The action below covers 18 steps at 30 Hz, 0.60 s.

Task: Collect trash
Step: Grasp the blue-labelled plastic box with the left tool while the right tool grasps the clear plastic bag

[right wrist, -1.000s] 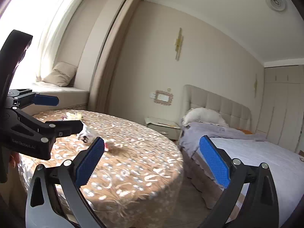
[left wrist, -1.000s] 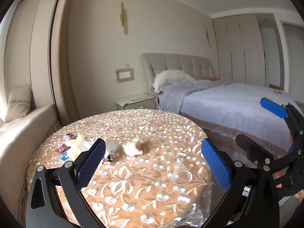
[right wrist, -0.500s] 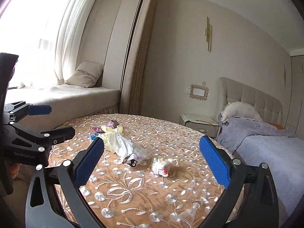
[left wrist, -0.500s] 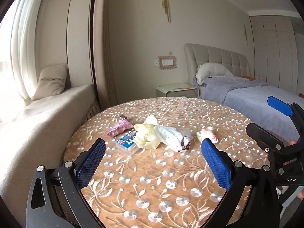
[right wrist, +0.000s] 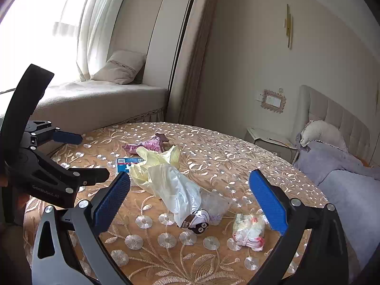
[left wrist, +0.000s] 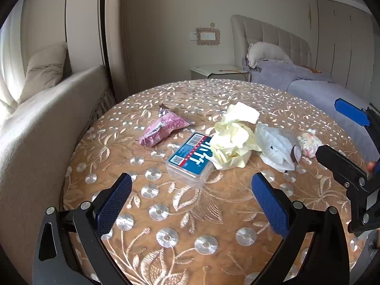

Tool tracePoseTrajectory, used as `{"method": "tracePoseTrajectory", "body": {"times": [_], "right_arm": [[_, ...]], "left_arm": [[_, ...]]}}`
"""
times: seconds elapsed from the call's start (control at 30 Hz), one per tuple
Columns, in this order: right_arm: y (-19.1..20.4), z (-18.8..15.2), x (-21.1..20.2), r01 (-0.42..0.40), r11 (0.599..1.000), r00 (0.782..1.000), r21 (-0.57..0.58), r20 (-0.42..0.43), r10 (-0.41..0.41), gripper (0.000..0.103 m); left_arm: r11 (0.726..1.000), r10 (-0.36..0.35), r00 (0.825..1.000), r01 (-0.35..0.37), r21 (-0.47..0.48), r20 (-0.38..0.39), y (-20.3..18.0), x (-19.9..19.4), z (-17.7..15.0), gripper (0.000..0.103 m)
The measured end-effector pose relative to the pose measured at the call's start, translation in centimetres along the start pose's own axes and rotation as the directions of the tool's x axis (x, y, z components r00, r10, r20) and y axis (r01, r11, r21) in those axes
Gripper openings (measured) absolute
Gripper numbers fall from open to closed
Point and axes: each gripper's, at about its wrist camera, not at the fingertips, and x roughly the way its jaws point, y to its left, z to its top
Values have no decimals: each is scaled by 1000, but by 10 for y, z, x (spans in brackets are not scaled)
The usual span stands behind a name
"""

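Observation:
Trash lies on a round table with an embroidered tan cloth. In the left wrist view a pink snack wrapper, a clear box with a blue label, crumpled yellow paper, a white plastic bag and a small crumpled red-and-white wrapper lie in a row. My left gripper hangs open just short of the box, with nothing in it. My right gripper is open over the white plastic bag, with the small wrapper by its right finger.
A cushioned window seat with a pillow borders the table's left side. A bed and a nightstand stand behind and to the right. The right gripper's frame shows at the left wrist view's right edge.
Both grippers have swung left and come down closer over the table, so the trash now lies right ahead of them. Both stay open and the trash has not moved.

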Motion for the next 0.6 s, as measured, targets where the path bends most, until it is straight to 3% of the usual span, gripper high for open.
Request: {"method": "tracePoseTrajectory", "body": {"times": [0.17, 0.43, 0.5, 0.53, 0.57, 0.6], "right_arm": [[4, 1, 28, -57, 998, 998, 3, -41, 57, 100], [-7, 6, 49, -77, 996, 993, 51, -87, 81, 100], [-9, 5, 50, -77, 996, 992, 46, -100, 82, 100], [-10, 5, 50, -79, 996, 991, 42, -104, 83, 100], [-10, 4, 51, -81, 996, 991, 37, -105, 84, 100], [-10, 4, 51, -75, 997, 991, 26, -110, 78, 100]], "left_arm": [[994, -112, 985, 111, -17, -127, 16, 44, 4, 99], [989, -103, 968, 124, 80, -228, 7, 90, 13, 99], [981, -166, 959, 185, 61, -232, 8, 92, 15, 86], [978, -182, 956, 199, 54, -230, 8, 92, 16, 64], [980, -178, 957, 194, 49, -228, 7, 91, 16, 56], [982, -172, 959, 186, 41, -227, 8, 91, 16, 56]]}}
